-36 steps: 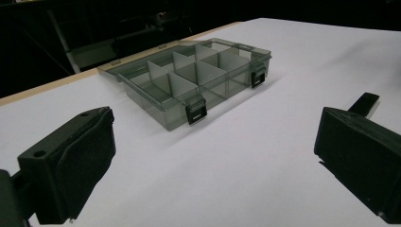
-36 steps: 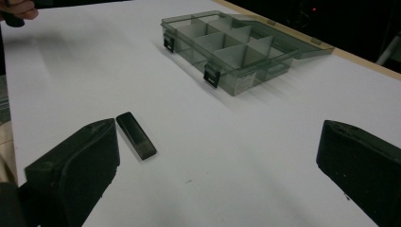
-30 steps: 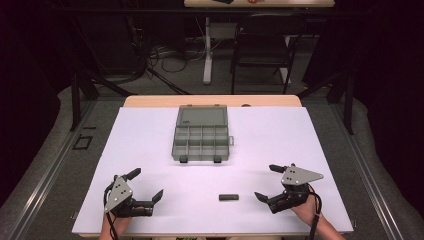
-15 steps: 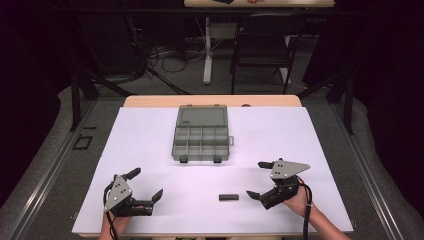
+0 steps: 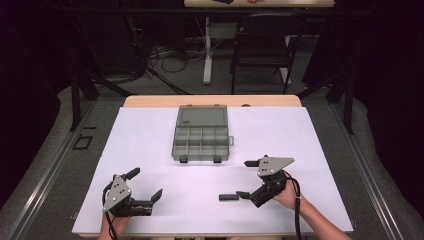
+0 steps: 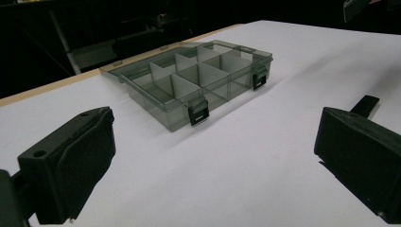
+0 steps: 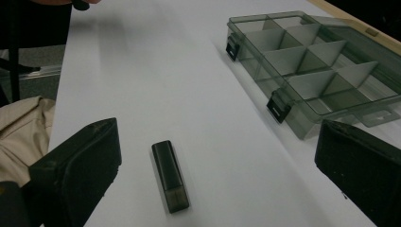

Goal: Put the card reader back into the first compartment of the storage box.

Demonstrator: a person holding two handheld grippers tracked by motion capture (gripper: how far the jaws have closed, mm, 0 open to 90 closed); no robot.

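The right gripper (image 5: 249, 181) hung low over the white table sheet (image 5: 310, 150) with its jaws spread wide, the small dark rectangular stick (image 5: 229, 197), perhaps a USB drive, lying flat just at its 9 o'clock in the high view and not yet touched. From the right gripper view that stick (image 7: 170, 175) lay between the two jaws but nearer the left one, so I judged this the approach to a pickup: the next move called for sliding the jaws astride it, squaring to its long sides, then closing. The smoky translucent plastic compartment box (image 5: 201, 133), lid thrown back, sat well apart at 11 o'clock from that gripper, likely the drop point. The left gripper (image 5: 146, 187) rested near the table's front edge, jaws also wide, holding nothing. Hard to read: whether any compartment (image 6: 208, 75) held something, since the tinted walls blurred the floors; the stick's markings were too small; and both hands were cut off at the frame's bottom.
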